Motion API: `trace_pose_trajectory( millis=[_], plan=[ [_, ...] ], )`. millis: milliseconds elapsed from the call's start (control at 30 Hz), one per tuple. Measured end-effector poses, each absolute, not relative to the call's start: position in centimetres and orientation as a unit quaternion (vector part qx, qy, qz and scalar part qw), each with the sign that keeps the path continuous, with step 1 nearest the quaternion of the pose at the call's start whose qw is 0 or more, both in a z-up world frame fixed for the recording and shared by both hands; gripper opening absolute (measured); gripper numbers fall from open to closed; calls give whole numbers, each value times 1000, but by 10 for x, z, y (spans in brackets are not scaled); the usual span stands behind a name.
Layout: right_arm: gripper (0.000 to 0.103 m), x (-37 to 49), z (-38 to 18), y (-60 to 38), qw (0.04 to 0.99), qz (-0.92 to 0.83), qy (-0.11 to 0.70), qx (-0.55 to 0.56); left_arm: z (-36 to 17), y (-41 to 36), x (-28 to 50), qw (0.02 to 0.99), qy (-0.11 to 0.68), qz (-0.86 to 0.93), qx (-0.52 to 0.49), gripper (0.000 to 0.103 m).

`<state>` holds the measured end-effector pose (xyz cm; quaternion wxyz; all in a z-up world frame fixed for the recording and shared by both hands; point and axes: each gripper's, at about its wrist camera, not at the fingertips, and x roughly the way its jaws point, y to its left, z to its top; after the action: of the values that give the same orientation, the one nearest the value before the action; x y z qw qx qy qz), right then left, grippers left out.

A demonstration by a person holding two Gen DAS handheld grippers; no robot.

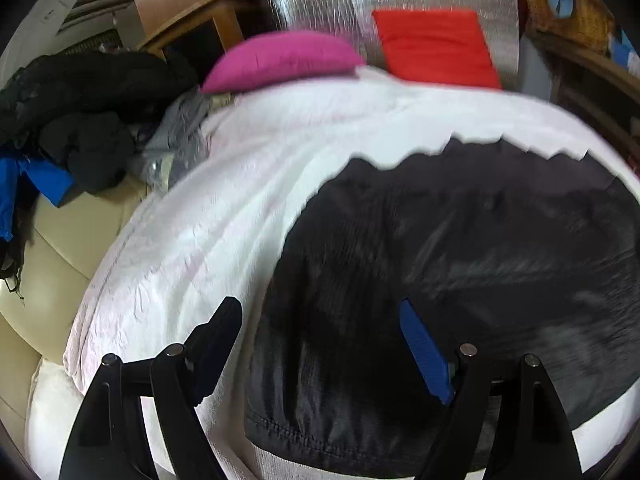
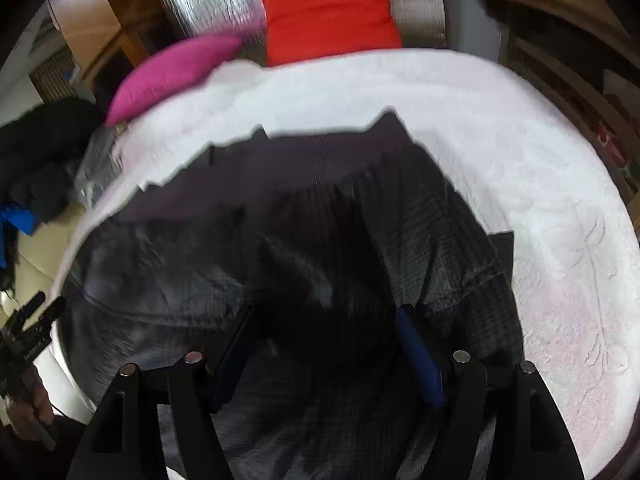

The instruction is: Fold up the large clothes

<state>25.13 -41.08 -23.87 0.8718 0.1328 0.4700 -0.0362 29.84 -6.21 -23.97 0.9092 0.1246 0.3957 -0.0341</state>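
One dark garment (image 2: 320, 240) lies on the white bed cover (image 2: 540, 200); two cushions, pink (image 1: 280, 60) and red (image 1: 436, 46). Left tongs (image 1: 320, 344) and right tongs (image 2: 324, 352) both wide, holding nothing.

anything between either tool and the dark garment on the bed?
Nothing visible. The dark garment lies spread flat on the white bedspread. The left tool and right tool hover open right above it. Both cushions sit clear at the far end.
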Motion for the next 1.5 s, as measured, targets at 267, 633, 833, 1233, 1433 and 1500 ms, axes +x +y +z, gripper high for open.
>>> trace_pose_trajectory(
  millis=[267, 633, 833, 1233, 1433, 1500],
  plan=[
    [74, 253, -222, -426, 878, -35, 443, 177, -242, -48, 322, 893, 445, -51, 38, 84],
    [74, 226, -211, -391, 892, 7, 424, 158, -232, -96, 261, 897, 415, -136, 62, 84],
    [63, 180, -210, -349, 911, 43, 388, 135, -237, -102, 226, 904, 394, -147, 81, 84],
    [63, 189, -242, -330, 878, 53, 455, 142, -249, -113, 236, 884, 424, -150, 128, 86],
    [64, 201, -204, -391, 901, -34, 391, 185, -213, -71, 276, 903, 408, -115, 71, 86],
    [64, 212, -202, -419, 899, -51, 383, 207, -212, -53, 295, 905, 412, -86, 53, 86]
  ],
)
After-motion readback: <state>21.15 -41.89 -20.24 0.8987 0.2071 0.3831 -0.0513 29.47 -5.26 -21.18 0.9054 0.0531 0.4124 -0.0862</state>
